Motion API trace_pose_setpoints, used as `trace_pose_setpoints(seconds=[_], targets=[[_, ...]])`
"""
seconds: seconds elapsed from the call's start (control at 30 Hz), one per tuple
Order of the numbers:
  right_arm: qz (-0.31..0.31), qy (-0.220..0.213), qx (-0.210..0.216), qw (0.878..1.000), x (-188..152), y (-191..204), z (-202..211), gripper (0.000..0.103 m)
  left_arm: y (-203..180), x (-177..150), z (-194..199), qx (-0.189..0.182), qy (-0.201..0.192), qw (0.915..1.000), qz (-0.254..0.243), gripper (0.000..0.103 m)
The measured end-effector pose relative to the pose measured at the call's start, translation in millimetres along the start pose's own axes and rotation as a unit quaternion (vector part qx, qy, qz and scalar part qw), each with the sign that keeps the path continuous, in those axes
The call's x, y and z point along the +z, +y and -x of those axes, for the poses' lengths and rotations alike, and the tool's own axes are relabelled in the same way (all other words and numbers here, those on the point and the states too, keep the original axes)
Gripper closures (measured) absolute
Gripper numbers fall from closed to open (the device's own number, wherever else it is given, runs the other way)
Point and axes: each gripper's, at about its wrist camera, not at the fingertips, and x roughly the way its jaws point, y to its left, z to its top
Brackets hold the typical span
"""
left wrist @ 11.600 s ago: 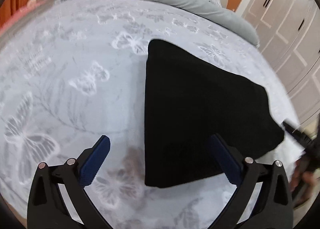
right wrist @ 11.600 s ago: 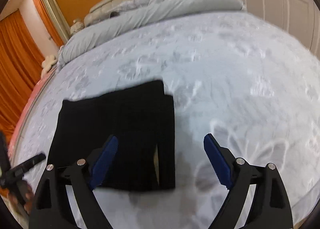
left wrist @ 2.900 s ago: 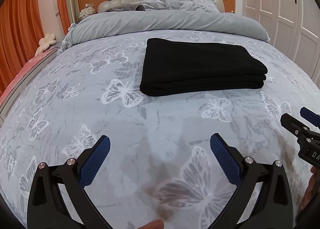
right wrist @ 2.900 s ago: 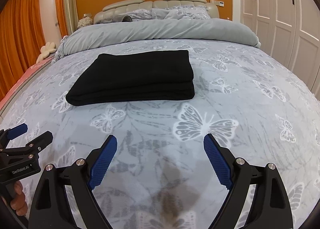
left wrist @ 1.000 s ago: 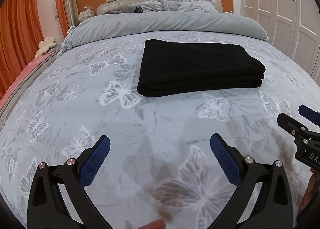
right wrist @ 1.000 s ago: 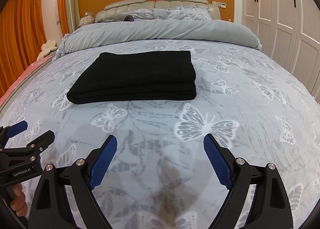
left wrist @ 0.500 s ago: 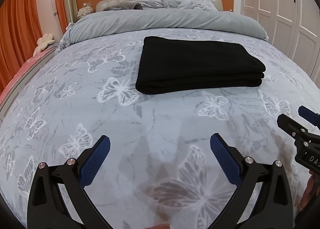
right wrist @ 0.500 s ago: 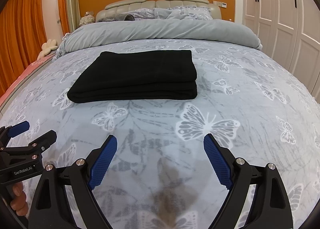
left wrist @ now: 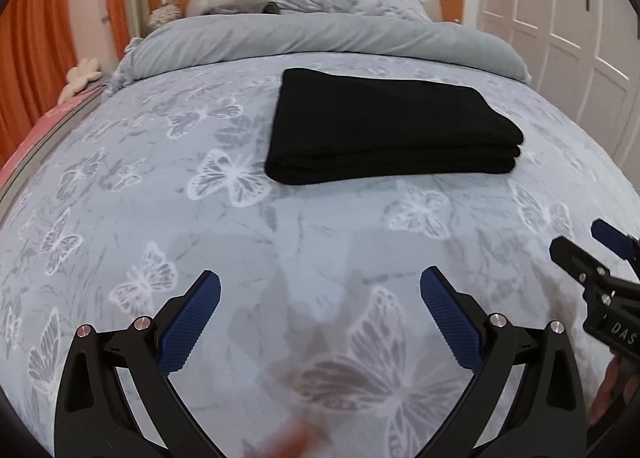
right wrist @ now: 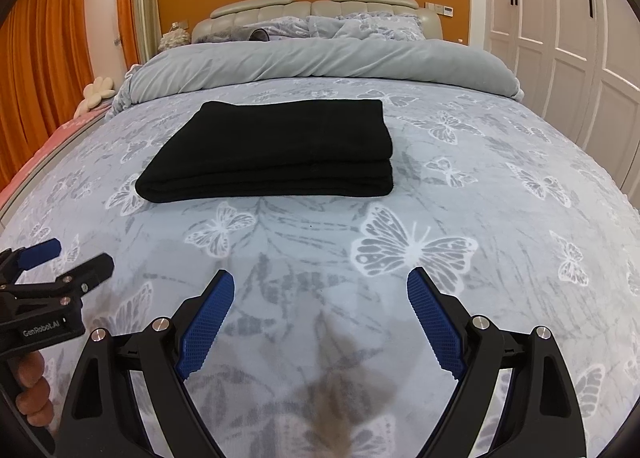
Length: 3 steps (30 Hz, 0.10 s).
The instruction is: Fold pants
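The black pants [left wrist: 384, 130] lie folded into a flat rectangular stack in the middle of the bed, also seen in the right wrist view [right wrist: 276, 150]. My left gripper [left wrist: 320, 286] is open and empty, held above the bedspread well short of the pants. My right gripper [right wrist: 320, 282] is open and empty too, at about the same distance. Each gripper shows at the edge of the other's view: the right one [left wrist: 588, 254] and the left one [right wrist: 60, 258].
The bedspread [right wrist: 460, 194] is grey-blue with white butterflies. A rolled grey duvet [right wrist: 320, 62] and pillows lie at the headboard. Orange curtains [right wrist: 36, 70] hang on the left, white wardrobe doors [right wrist: 560, 18] stand on the right.
Both grippers have pulled back from the folded pants and stay open. In the last second the views shift only slightly; the pants have not moved.
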Motion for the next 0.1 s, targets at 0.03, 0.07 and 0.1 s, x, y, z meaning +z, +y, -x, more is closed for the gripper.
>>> trace_pose_setpoints(seconds=[0.03, 0.07, 0.1], targets=[[-0.001, -0.001, -0.002, 1.000, -0.8, 0.8, 1.7, 0.017, -0.2, -1.6, 0.6, 0.000, 0.003, 1.0000, 0.000, 0.005], [-0.004, -0.003, -0.004, 1.000, -2.3, -0.3, 4.4, 0.017, 0.0, -3.2, 1.6, -0.005, 0.005, 1.0000, 0.001, 0.005], [-0.006, -0.004, -0.004, 1.000, -2.7, -0.6, 5.7, 0.017, -0.7, -5.6, 4.4, -0.010, 0.005, 0.9999, -0.002, 0.005]])
